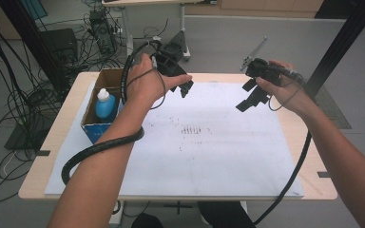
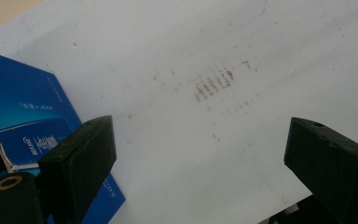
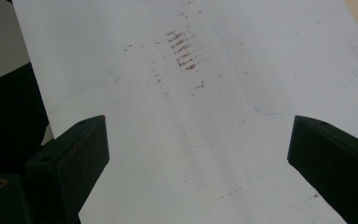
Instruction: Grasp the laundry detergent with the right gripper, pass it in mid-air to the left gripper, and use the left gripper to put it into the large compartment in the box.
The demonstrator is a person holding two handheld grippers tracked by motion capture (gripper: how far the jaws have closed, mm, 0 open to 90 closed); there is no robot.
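Stained white sheet (image 1: 204,156) (wooden table (image 1: 52,142))

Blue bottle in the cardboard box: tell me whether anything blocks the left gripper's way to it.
Nothing visible stands between them. The left gripper hovers open above the white sheet, just right of the cardboard box. The blue bottle stands upright inside, its white cap clear above the box's open top, so only the box walls flank it.
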